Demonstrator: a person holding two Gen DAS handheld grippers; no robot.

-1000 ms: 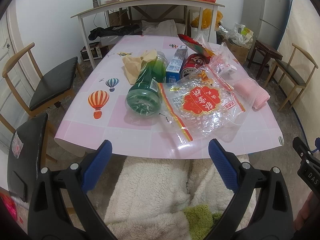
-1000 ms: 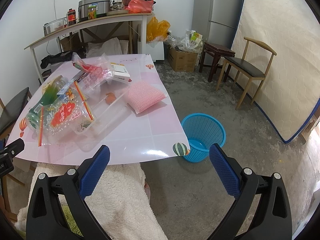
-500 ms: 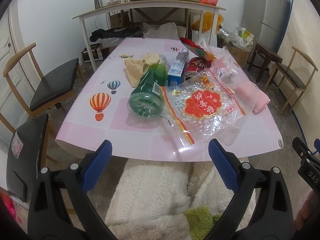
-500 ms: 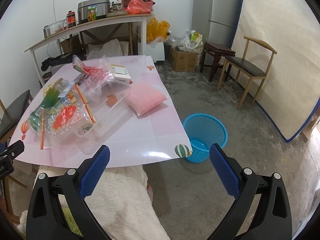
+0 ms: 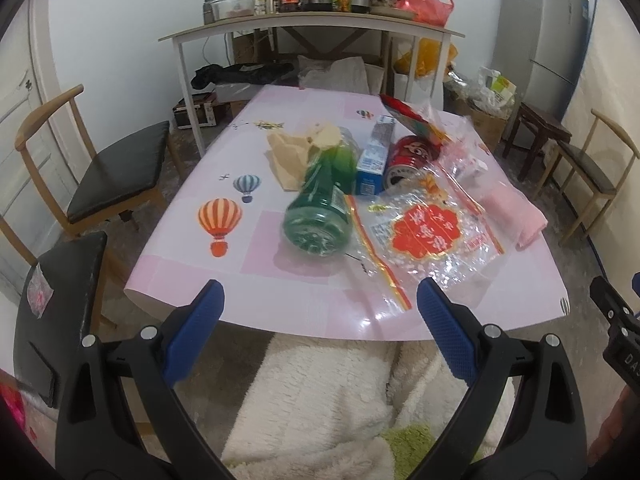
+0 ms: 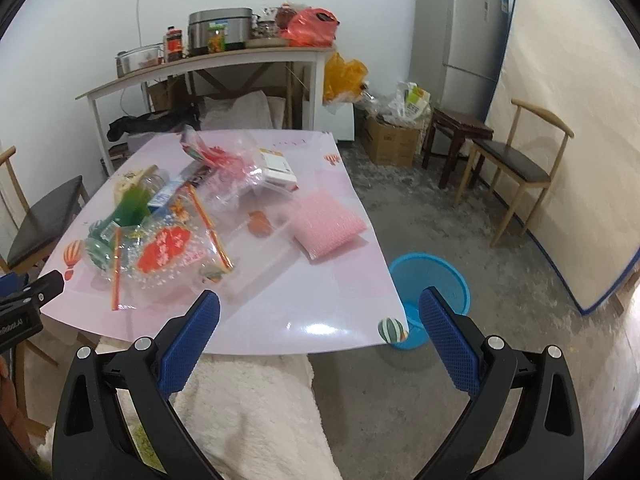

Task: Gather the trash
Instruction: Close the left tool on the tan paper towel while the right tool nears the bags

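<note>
Green bottle [image 5: 325, 196] lies base toward us, lengthwise along the table [image 5: 260, 276]. Only the right view shows the blue basket [image 6: 434, 288]. Both left tongs [image 5: 318, 310] and right tongs [image 6: 320, 312] gape, holding nothing.

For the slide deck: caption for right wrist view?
Open right gripper short of littered table; blue basket on floor beside it.

Little readable text in either view

The clear plastic bag [image 5: 428, 240] on the table carries a red scalloped emblem with gold Chinese characters, too blurred to read. The red can [image 5: 412, 160] beside it shows white characters, likewise illegible. The other gripper's body at the right edge of the left wrist view bears the letters "DA" [image 5: 630, 360], cut off by the frame. The blue carton [image 5: 374, 164] and the green bottle's label [image 5: 336, 200] have print too small to make out.
</note>
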